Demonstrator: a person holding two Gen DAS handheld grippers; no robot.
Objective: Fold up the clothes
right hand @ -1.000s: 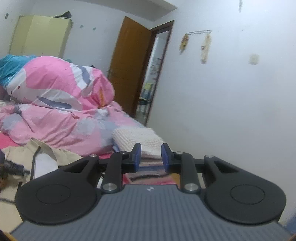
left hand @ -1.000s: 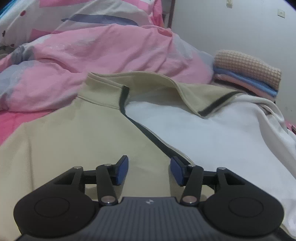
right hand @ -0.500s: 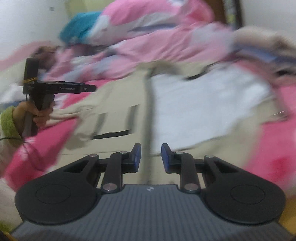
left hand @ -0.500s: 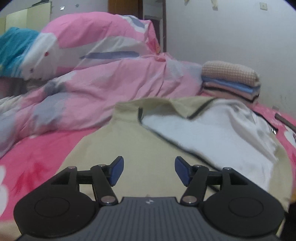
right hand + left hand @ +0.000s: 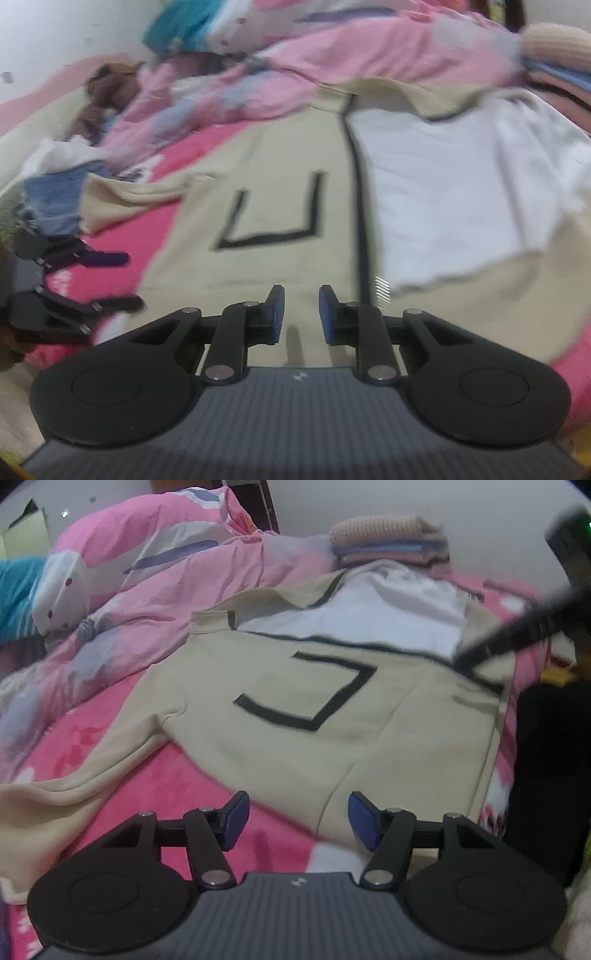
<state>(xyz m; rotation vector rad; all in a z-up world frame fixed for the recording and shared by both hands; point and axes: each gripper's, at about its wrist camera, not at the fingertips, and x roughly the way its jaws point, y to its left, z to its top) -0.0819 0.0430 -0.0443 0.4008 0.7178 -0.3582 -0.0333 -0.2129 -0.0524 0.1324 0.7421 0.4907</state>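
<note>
A beige jacket (image 5: 295,709) with black trim lies spread on the bed, its front flap turned back to show white lining (image 5: 354,609). My left gripper (image 5: 297,819) is open over the jacket's near hem with nothing between its pads. In the right wrist view the jacket (image 5: 258,206) fills the middle. My right gripper (image 5: 301,314) hovers low over the hem beside the black zipper line. Its jaws are closing, a narrow gap still shows and no cloth is in it. The left gripper (image 5: 133,280) appears at that view's left edge.
A rumpled pink duvet (image 5: 147,590) is heaped behind the jacket. A stack of folded clothes (image 5: 388,542) sits by the far wall. The pink sheet (image 5: 166,775) shows beside the sleeve. Blue and white garments (image 5: 51,199) lie at the left. A dark shape (image 5: 546,757) stands at the right.
The left gripper has drawn back from the collar to the hem. The right gripper has swung down from facing the wall and door to just above the jacket, and its gap has narrowed slightly.
</note>
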